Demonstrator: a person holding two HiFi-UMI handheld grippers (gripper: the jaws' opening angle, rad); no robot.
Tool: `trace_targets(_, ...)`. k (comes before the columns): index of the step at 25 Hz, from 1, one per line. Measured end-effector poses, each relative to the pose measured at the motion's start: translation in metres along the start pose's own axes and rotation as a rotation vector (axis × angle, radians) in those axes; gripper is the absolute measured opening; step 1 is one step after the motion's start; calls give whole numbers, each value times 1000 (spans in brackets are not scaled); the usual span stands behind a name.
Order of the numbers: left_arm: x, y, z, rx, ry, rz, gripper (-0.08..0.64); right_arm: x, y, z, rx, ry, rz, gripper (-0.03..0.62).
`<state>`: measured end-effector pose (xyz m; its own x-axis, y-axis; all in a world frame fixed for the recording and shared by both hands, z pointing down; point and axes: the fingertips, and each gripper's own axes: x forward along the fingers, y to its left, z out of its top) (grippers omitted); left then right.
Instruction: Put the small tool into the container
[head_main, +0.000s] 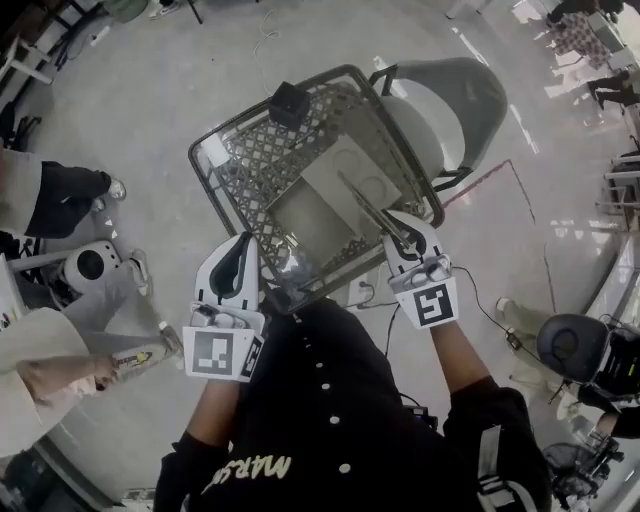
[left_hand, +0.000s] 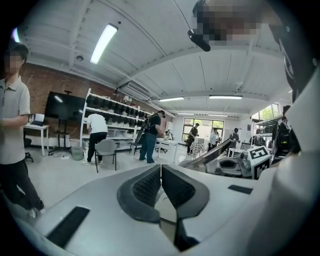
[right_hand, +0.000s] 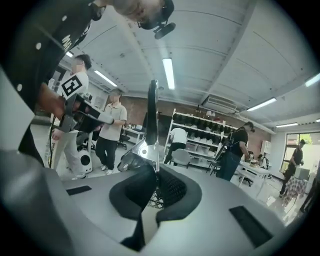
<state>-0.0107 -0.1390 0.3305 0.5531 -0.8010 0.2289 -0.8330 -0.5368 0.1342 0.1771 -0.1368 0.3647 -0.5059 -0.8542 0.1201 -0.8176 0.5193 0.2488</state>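
The small tool (head_main: 368, 206) is a slim metal pair of tongs. My right gripper (head_main: 400, 232) is shut on its lower end, and it slants up and left over the grey open container (head_main: 318, 222) on the wire-mesh table (head_main: 262, 160). In the right gripper view the tool (right_hand: 152, 117) rises straight out of the closed pads of the right gripper (right_hand: 155, 181). My left gripper (head_main: 242, 248) hovers at the table's near left corner. It is shut with nothing in it, and its pads meet in the left gripper view (left_hand: 161, 174).
A black box (head_main: 288, 103) and a white block (head_main: 213, 152) sit at the far end of the table. A grey chair (head_main: 452, 112) stands to its right. People stand at the left, beside a small white robot base (head_main: 90, 266). Cables trail on the floor.
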Motion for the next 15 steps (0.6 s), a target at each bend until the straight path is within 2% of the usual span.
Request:
trace_targets(4,0,8,-27,-45,29,25,31,17,28,-59,-118,185,122,21)
trace_targets(7,-5,15,-45,-80,41,48,31,34,49,-86,-185,188,203,21)
trace_targets(11,-9,15,-52,-125,19,33,31,49,75,-121,-330,212,326,21)
trace_targets(15,-7,11,-72,-152,46,40,31,61,95,-164,-489,228,430,21)
